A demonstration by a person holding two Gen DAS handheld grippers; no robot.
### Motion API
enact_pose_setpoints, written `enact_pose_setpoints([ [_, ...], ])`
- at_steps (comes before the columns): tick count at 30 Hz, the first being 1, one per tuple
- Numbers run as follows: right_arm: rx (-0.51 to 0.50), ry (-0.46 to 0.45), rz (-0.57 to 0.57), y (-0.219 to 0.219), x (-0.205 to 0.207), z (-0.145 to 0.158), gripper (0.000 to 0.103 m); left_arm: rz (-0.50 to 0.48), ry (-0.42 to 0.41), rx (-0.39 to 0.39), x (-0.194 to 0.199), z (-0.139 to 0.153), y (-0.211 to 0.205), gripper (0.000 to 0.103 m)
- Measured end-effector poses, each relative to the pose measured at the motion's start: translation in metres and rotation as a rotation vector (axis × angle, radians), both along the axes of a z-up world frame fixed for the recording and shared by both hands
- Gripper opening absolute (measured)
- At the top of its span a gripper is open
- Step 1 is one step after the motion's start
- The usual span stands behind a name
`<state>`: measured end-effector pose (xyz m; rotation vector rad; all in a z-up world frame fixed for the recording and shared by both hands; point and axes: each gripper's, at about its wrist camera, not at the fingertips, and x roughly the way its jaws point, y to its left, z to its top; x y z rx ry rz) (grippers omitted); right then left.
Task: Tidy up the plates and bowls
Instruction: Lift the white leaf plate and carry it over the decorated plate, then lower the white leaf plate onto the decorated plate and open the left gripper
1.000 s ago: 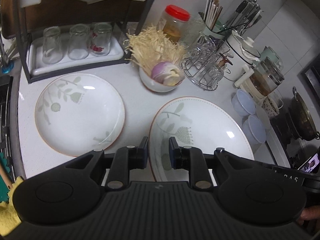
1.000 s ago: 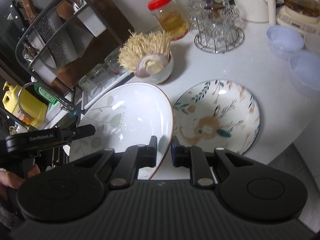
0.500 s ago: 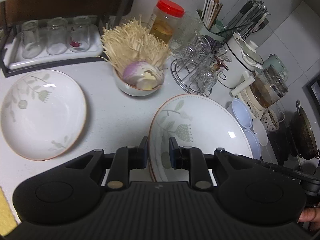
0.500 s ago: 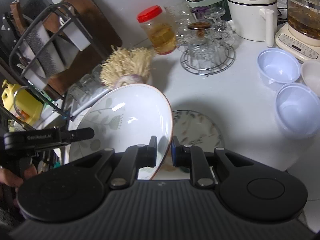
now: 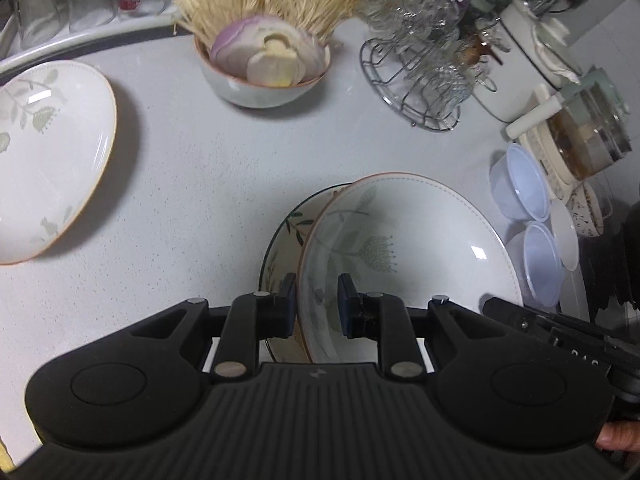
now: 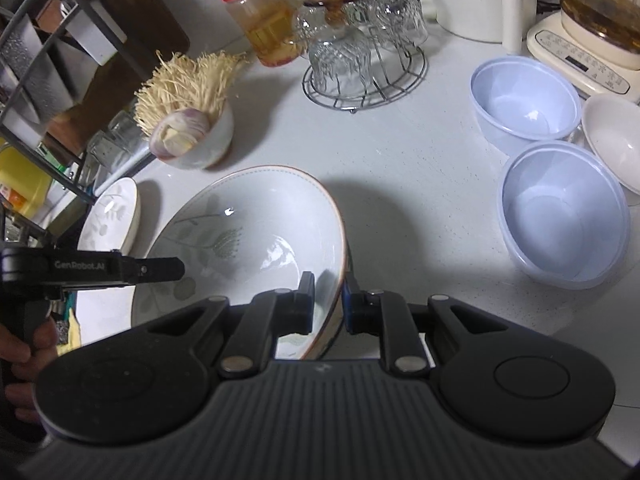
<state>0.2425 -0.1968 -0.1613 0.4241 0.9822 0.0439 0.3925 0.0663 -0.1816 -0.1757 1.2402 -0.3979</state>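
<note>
Since a second ago the held plate (image 5: 408,248) had traveled right and now sat over the dark-rimmed patterned plate (image 5: 280,240), covering most of it, only a sliver of that one peeking out on its left. Couldn't tell if the two were touching.

Going left to right: a matching leaf plate (image 5: 52,160) lay flat on the counter (image 5: 200,168), well apart from the rest. Next, the bowl (image 5: 260,88) with onion slices and straw-like stuff. Then the left gripper (image 5: 317,300), fingers nearly together, pinching the near-left rim of the held plate. On the other side the right gripper (image 6: 328,300) was doing the same, clamped narrow on that plate's right rim (image 6: 260,232). Behind stood the wire glass rack (image 6: 360,76). Far right, two pale blue tubs (image 6: 560,216) sat side by side near a small white bowl (image 6: 612,140)
</note>
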Motion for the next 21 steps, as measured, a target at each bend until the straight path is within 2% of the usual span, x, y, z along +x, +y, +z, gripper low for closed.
enact_pose_setpoints([
  [5, 0.013, -0.011, 0.006, -0.003, 0.004, -0.008, 0.017, -0.004, 0.012, 0.06, 0.006, -0.005, -0.009, 0.023],
  [12, -0.006, -0.035, 0.01, -0.004, 0.006, -0.01, 0.017, -0.021, 0.043, 0.101, 0.008, -0.009, -0.016, 0.024],
  [16, -0.073, -0.044, 0.029, -0.002, 0.008, -0.012, 0.017, -0.026, 0.065, 0.105, 0.011, -0.011, -0.021, 0.024],
  [21, -0.085, -0.034, 0.026, -0.005, 0.009, -0.017, 0.017, -0.041, 0.086, 0.106, 0.009, -0.015, -0.026, 0.024],
])
